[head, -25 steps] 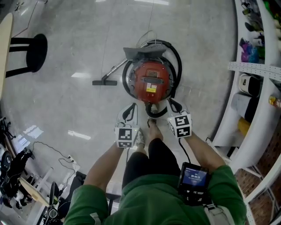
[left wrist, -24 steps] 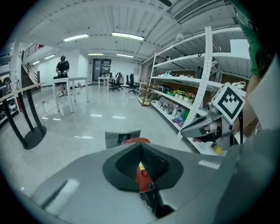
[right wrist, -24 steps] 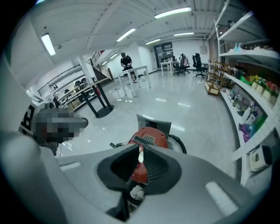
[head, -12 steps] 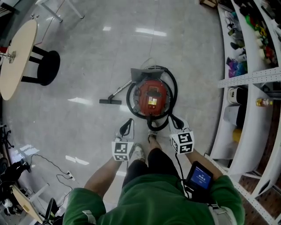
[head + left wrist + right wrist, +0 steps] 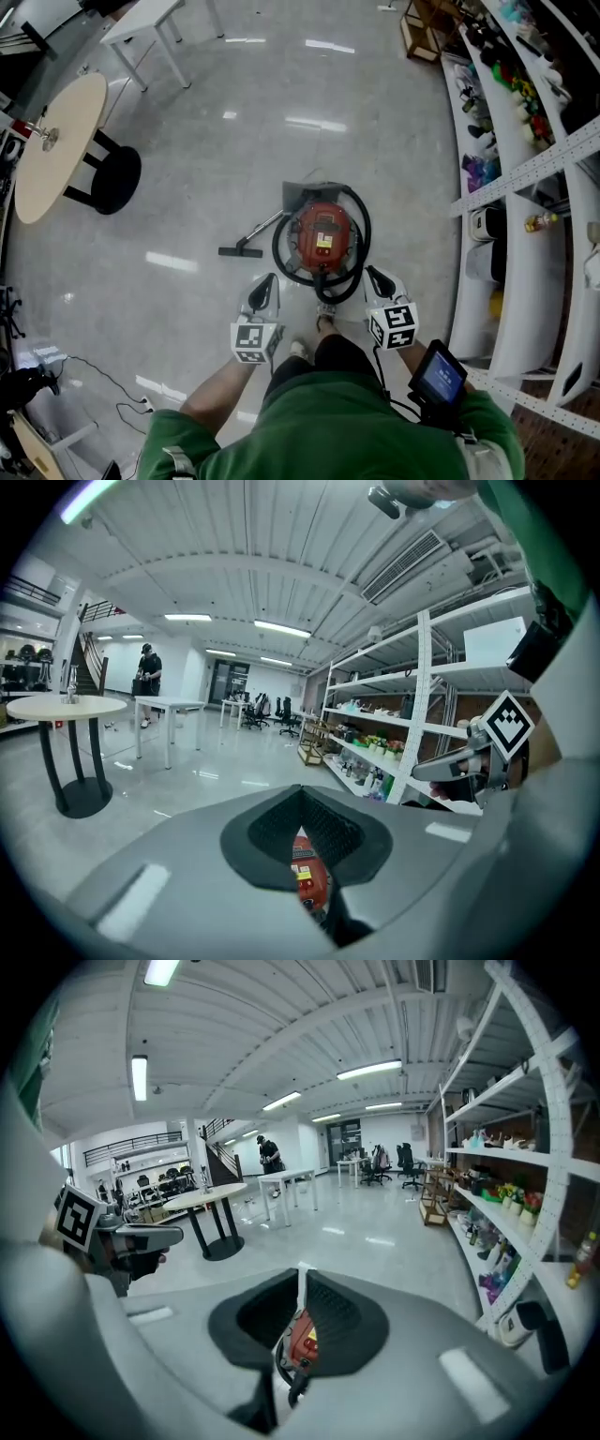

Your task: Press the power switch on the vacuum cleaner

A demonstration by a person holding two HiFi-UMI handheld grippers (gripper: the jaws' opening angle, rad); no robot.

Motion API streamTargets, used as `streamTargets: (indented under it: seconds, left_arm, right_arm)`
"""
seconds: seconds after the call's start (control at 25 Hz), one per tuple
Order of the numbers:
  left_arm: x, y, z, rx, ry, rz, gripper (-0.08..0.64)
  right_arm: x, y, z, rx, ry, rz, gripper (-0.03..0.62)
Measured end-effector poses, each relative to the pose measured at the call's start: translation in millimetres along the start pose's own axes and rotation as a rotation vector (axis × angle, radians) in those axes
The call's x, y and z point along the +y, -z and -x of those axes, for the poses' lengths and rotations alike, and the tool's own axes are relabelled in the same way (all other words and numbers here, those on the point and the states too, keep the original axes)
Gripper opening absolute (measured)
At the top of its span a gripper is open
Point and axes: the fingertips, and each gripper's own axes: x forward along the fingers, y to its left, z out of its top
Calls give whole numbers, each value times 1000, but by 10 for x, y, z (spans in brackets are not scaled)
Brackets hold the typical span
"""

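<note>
Both closed empty, left hand-held gripper (image 5: 266, 281), right hand-held gripper (image 5: 374, 275), vacuum (image 5: 322, 234), glossy floor (image 5: 187, 178), shelving (image 5: 521, 171)

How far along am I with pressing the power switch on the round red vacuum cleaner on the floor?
Done: nothing that shows; the switch's state cannot be read. In hand: the left gripper and right gripper hang with jaws together, empty, on the near side of the round red vacuum cleaner, touching nothing. Left: bring one gripper down onto the switch and press.
</note>
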Motion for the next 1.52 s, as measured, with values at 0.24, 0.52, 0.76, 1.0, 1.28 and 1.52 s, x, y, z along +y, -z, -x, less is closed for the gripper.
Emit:
streamTargets:
  seconds: [0.24, 0.52, 0.76, 1.0, 1.28, 1.52]
  left_arm:
    - [-46, -306, 372, -93, 22, -2, 6]
    - [-151, -483, 854, -152, 52, 12, 6]
    - [-263, -508, 1204, -191, 95, 7, 6]
    - [-407, -526, 1495, -206, 136, 14, 6]
    - [-669, -579, 1706, -219, 156, 24, 6]
    - [-861, -634, 1748, -234, 145, 29, 6]
  right_arm:
    - [270, -248, 397, -103, 30, -11, 18]
    - [600, -342, 960, -192, 65, -26, 20]
    - [888, -252, 1354, -233, 91, -34, 18]
    - [1101, -203, 1676, -259, 112, -38, 18]
    - [1215, -224, 1897, -296, 95, -40, 18]
    - [1195, -289, 2059, -334, 69, -11, 18]
